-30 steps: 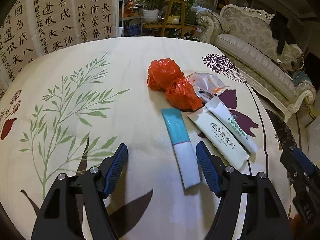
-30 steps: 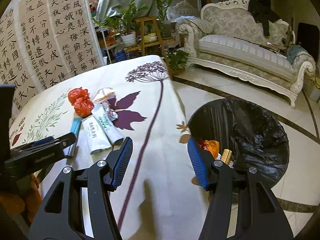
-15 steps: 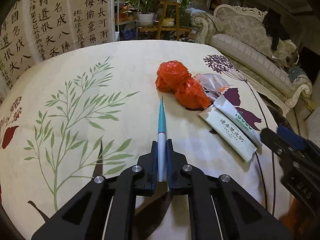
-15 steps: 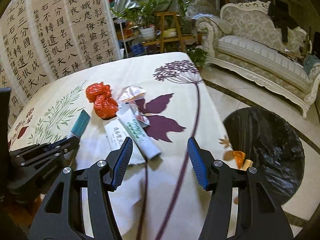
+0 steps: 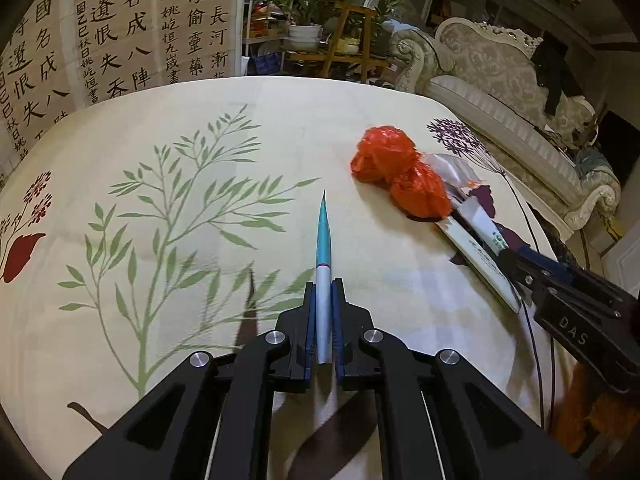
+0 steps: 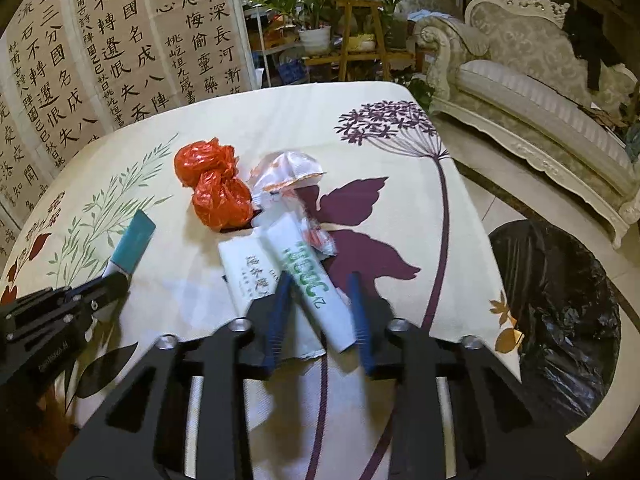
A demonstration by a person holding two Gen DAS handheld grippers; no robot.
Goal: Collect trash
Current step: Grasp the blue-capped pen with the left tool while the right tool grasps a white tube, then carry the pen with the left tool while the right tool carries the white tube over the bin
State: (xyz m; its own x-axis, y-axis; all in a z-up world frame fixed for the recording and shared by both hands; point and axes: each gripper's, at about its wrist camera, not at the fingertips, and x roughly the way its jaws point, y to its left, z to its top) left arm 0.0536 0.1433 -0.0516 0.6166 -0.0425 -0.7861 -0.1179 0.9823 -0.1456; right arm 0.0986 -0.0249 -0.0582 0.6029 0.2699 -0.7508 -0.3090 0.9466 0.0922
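My left gripper [image 5: 323,296] is shut on a teal and white tube [image 5: 323,264], held edge-on above the tablecloth; it also shows in the right wrist view [image 6: 130,246]. My right gripper [image 6: 318,304] is open, its jaws on either side of a white tube with green print [image 6: 308,280]. A second white tube [image 6: 248,272] lies just left of it. A crumpled orange plastic bag [image 6: 214,190] and a white and orange wrapper [image 6: 288,172] lie beyond them. A bin with a black liner [image 6: 556,312] stands on the floor to the right.
The table wears a cream floral cloth [image 5: 160,160]. A calligraphy screen [image 6: 100,48] stands behind it, with potted plants on a wooden stand [image 6: 352,32]. An ornate white sofa [image 6: 540,92] is at the right. The table's right edge drops to the tiled floor.
My left gripper closed on the teal tube and lifted it. My right gripper swung from over the bin to the table and lowered around the green-printed tube, jaws narrowing.
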